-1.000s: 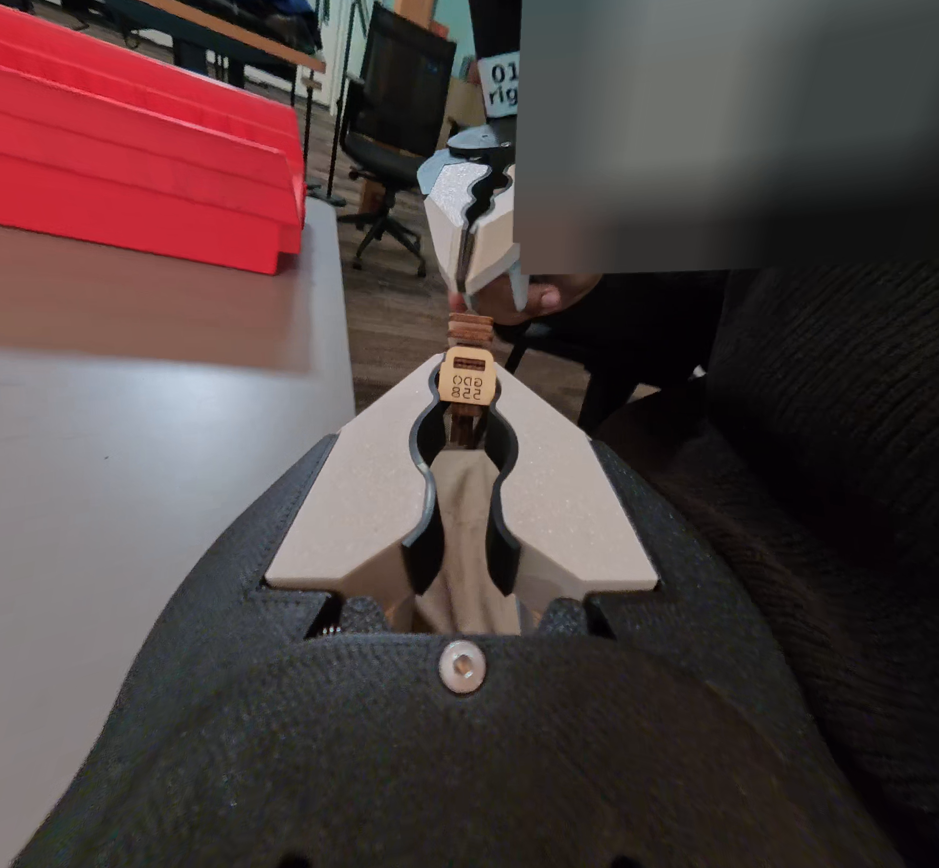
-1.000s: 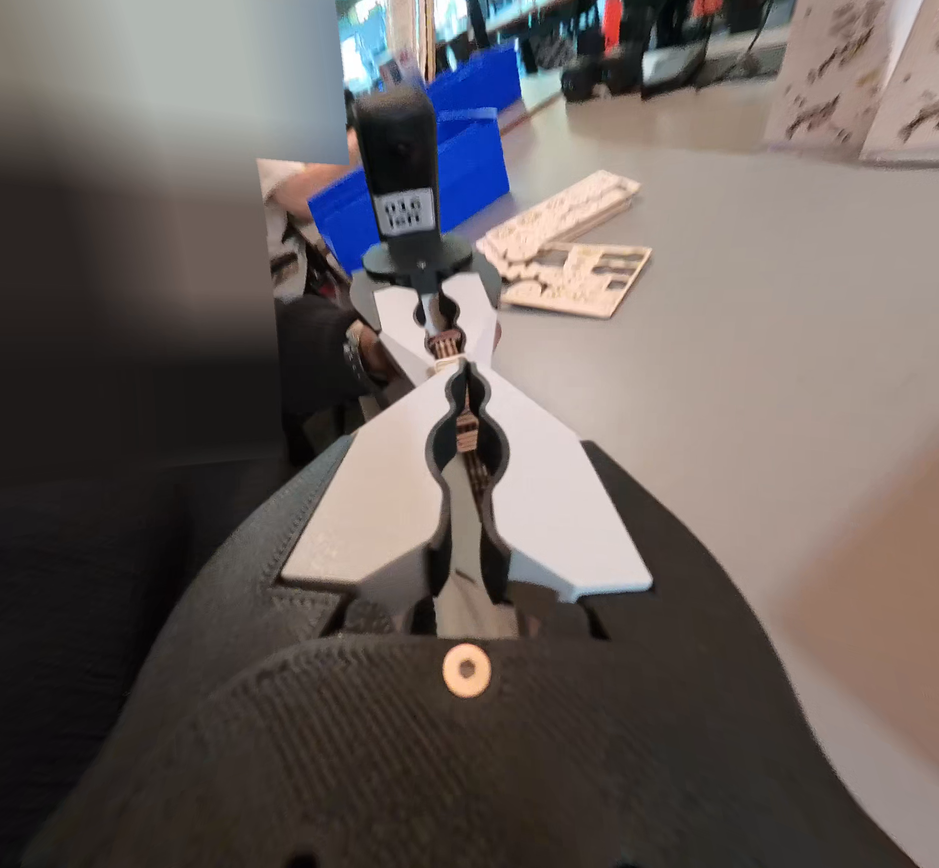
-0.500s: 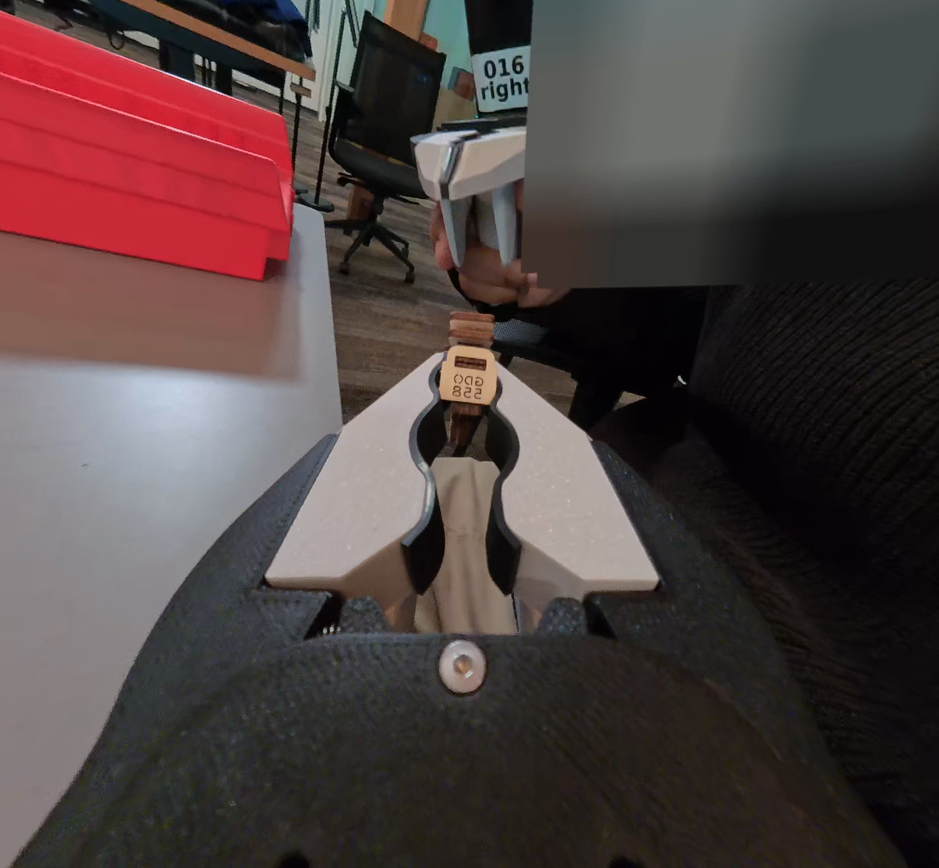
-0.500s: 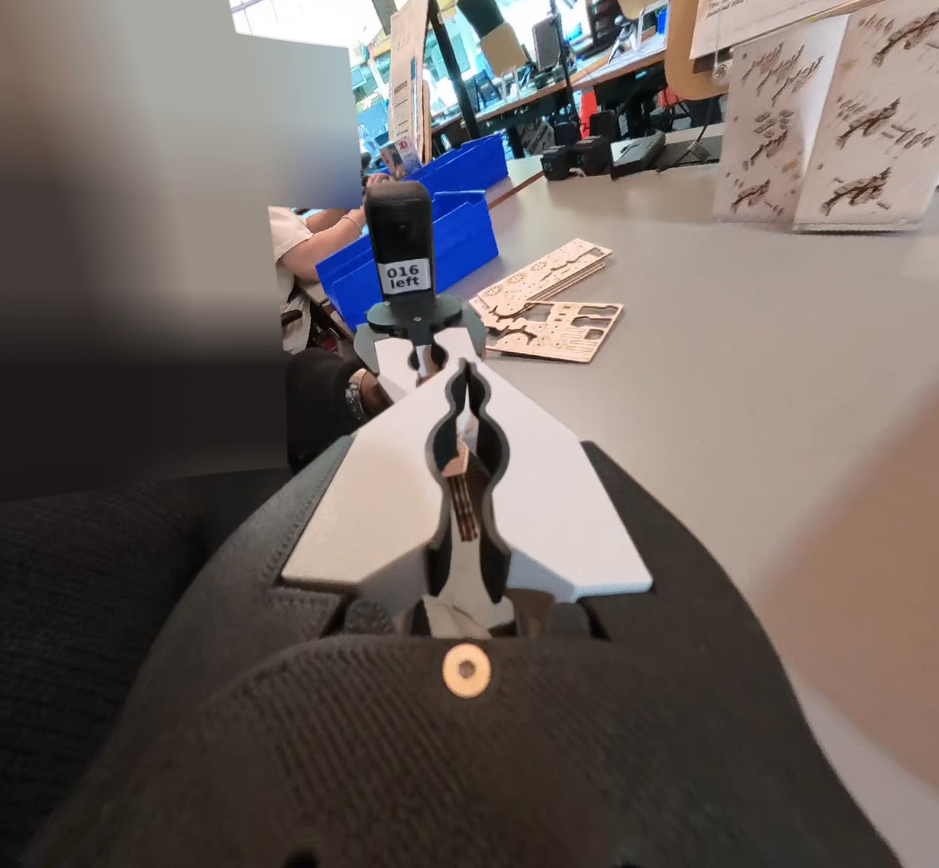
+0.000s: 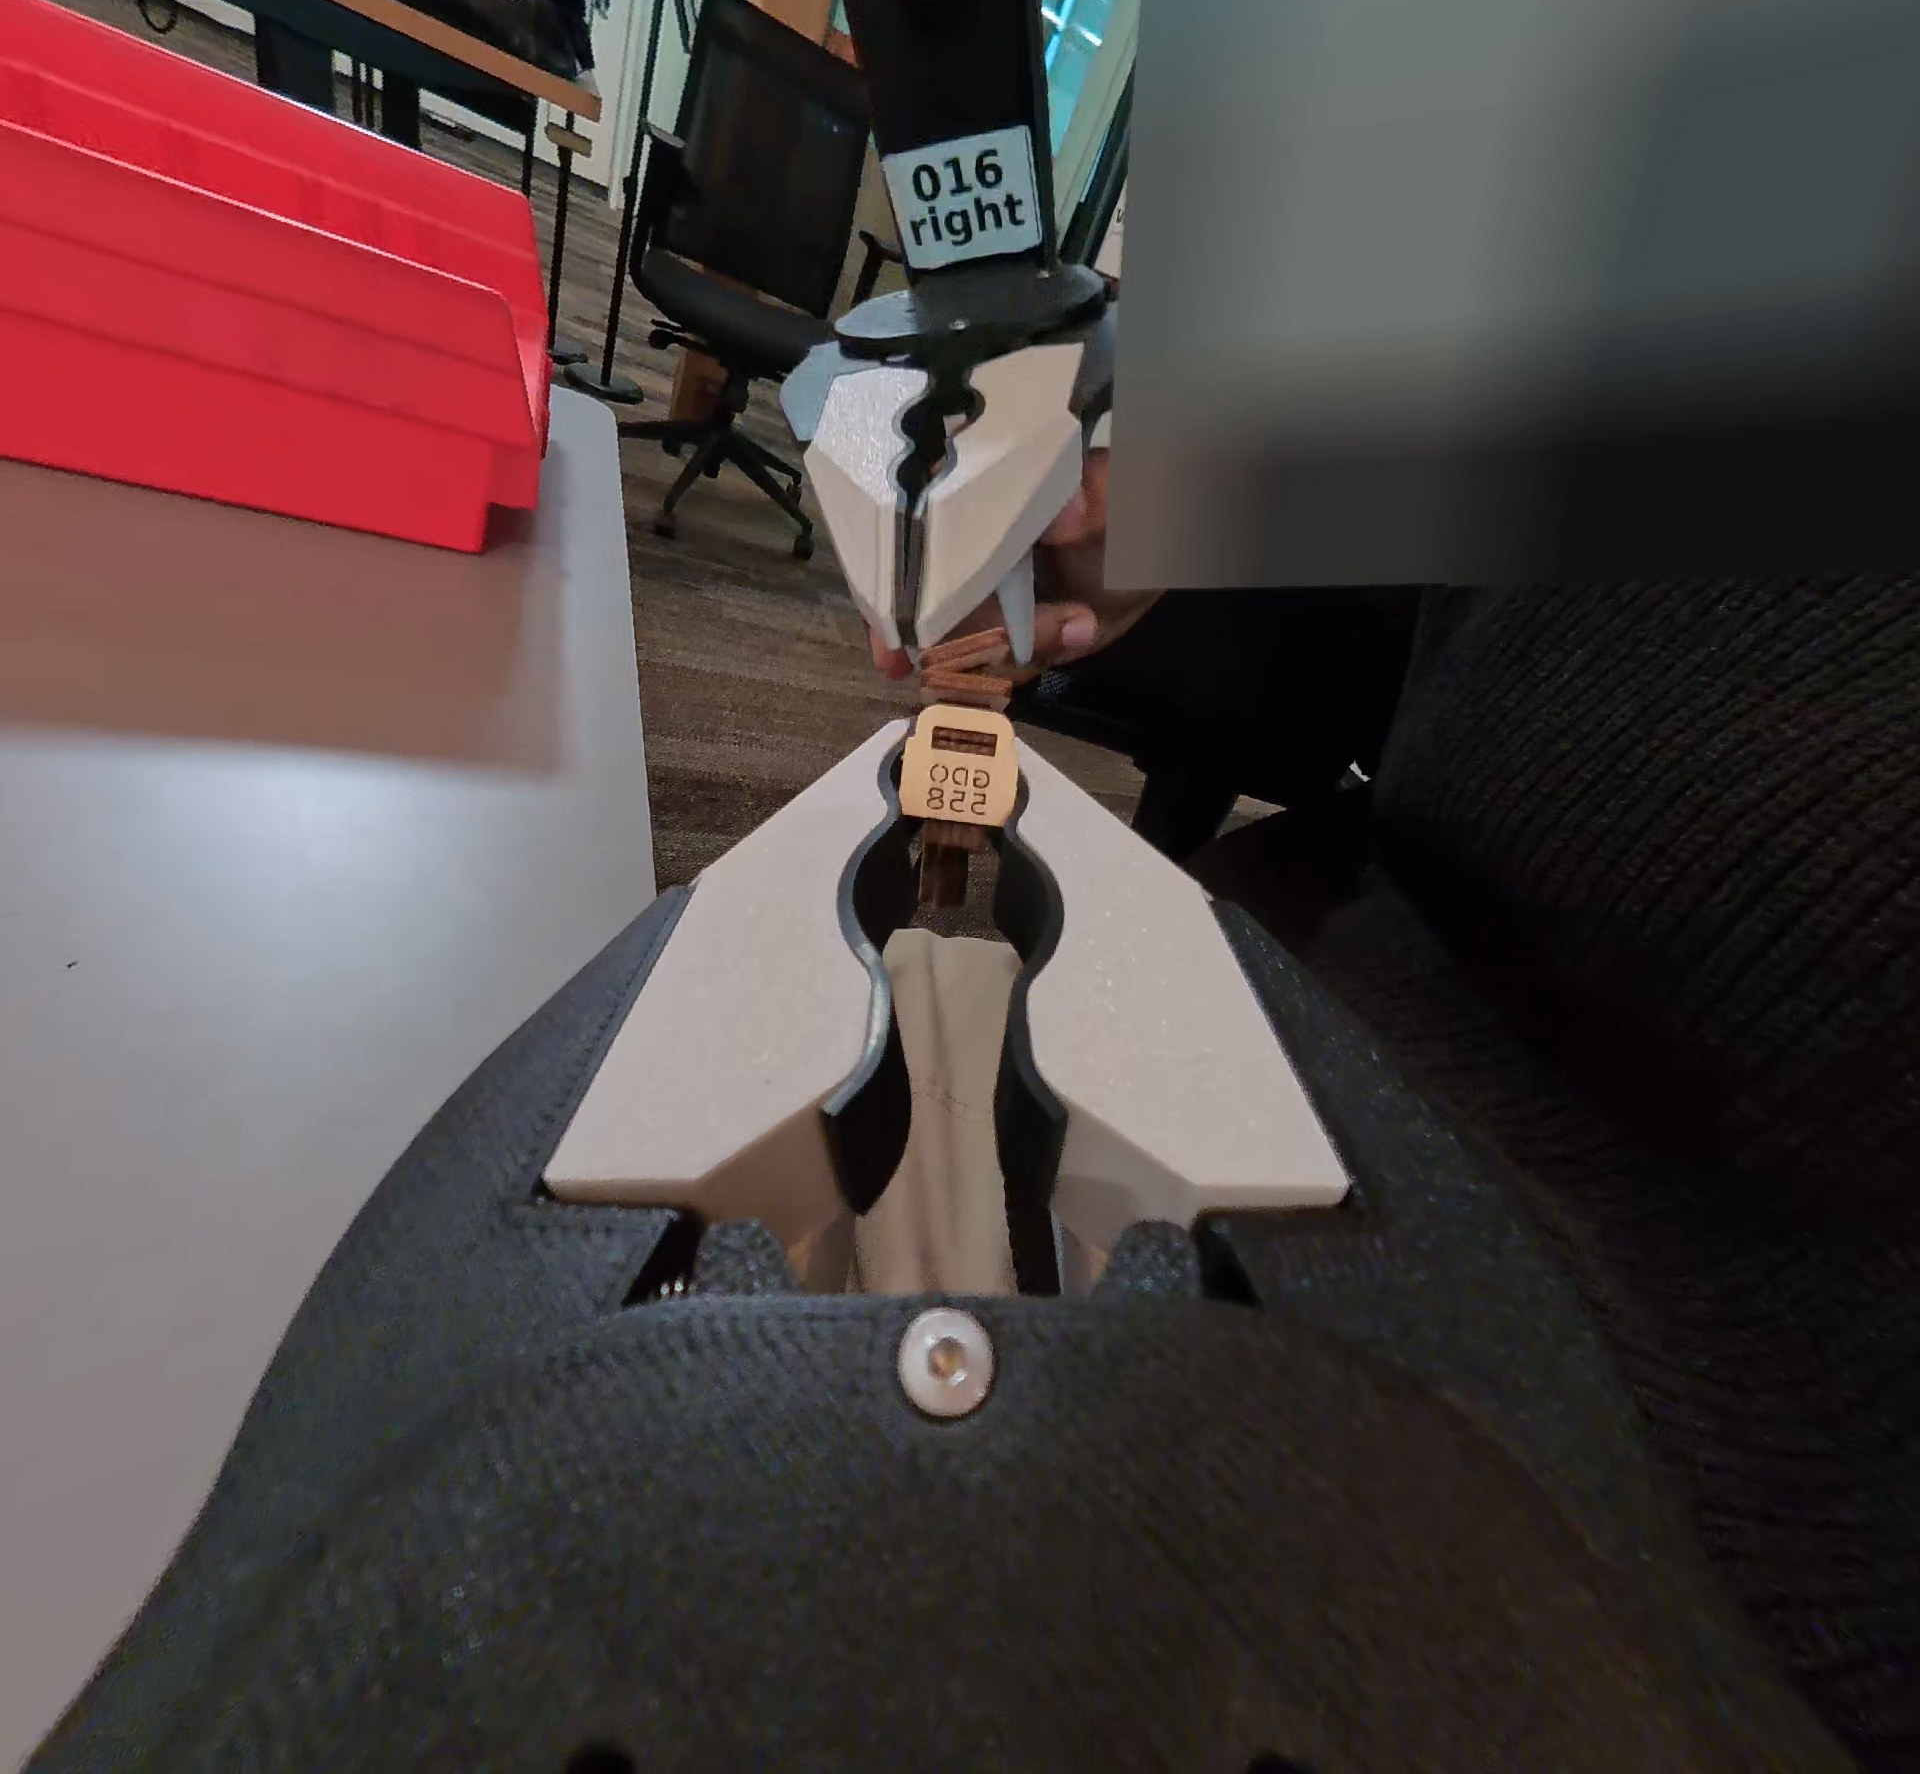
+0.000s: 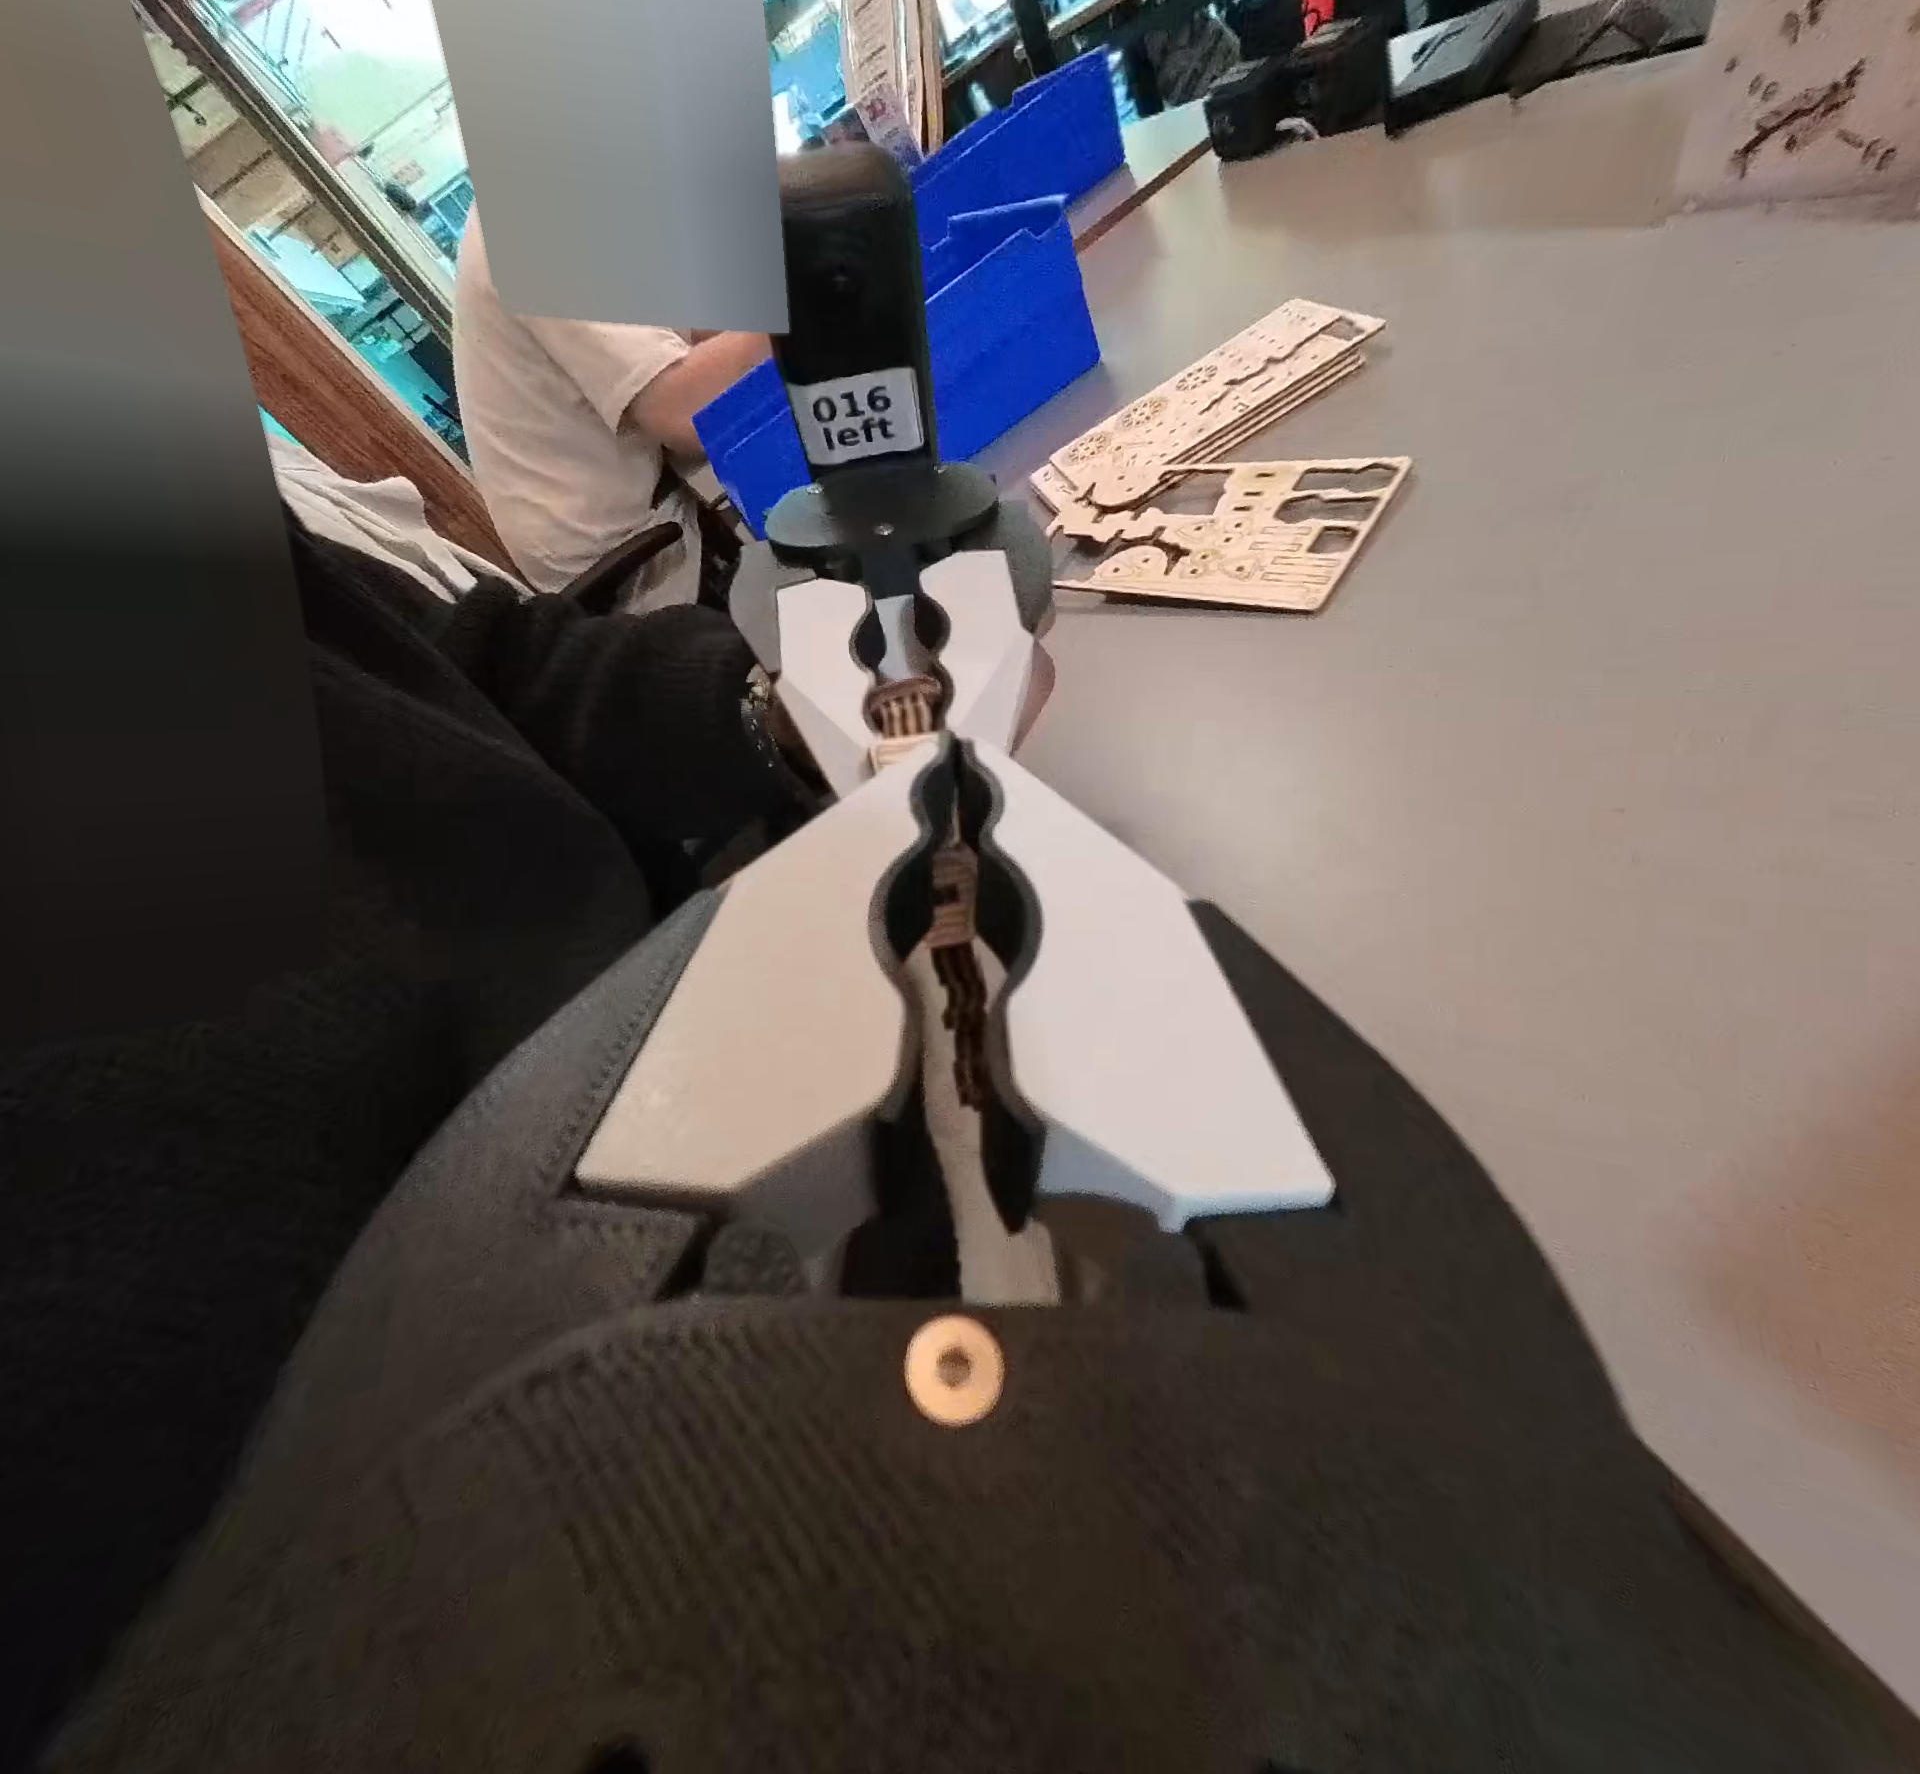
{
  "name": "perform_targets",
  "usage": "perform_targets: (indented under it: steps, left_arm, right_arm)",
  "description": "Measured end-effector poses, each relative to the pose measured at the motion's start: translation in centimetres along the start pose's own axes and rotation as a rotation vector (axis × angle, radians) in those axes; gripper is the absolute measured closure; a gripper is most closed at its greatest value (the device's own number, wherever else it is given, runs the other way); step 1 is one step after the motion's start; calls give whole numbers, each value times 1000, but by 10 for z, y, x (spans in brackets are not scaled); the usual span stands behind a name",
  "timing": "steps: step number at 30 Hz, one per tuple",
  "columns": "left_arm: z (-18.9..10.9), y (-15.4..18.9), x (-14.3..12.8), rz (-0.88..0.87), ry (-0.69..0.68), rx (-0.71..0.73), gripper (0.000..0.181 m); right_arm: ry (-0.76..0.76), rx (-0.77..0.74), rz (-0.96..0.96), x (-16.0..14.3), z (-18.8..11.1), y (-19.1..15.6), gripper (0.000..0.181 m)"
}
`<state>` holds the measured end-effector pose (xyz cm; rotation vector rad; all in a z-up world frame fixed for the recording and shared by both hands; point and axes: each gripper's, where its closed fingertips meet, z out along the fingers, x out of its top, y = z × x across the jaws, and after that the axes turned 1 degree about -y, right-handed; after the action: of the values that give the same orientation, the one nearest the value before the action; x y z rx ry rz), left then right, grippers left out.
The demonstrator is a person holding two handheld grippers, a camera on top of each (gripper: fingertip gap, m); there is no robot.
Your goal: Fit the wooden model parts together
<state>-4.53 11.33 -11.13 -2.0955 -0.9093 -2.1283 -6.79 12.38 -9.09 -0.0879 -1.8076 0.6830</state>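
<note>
My left gripper (image 5: 958,737) is shut on a small wooden part (image 5: 958,779), a tan tab with dark brown layered pieces (image 5: 966,675) sticking out past the fingertips. My right gripper (image 6: 951,753) is shut on a thin toothed wooden strip (image 6: 951,903) that runs back between its fingers. The two grippers point at each other, tip to tip, over the table's edge. In the left wrist view the right gripper (image 5: 912,649) touches the brown layered pieces. In the right wrist view the left gripper (image 6: 902,737) holds its ribbed wooden part (image 6: 902,708) right at my fingertips.
A grey table (image 5: 260,997) carries red bins (image 5: 260,290) on one side, and blue bins (image 6: 997,311) and flat wooden part sheets (image 6: 1226,498) on the other. A seated person in a white shirt (image 6: 561,436) is behind. An office chair (image 5: 748,270) stands on the floor.
Half a second ago the right gripper was lifted and tilted away from the left gripper's part. It has come back down, and its tip now meets the brown pieces. The left gripper has held still.
</note>
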Motion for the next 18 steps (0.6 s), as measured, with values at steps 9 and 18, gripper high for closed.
perform_targets:
  steps: [9,18]
  left_arm:
    - [-3,-7,4,-68,45,6,173]
    - [-3,-7,4,-93,53,0,173]
  right_arm:
    - [37,24,-21,9,-9,-5,181]
    - [127,-5,-42,25,-23,-1,181]
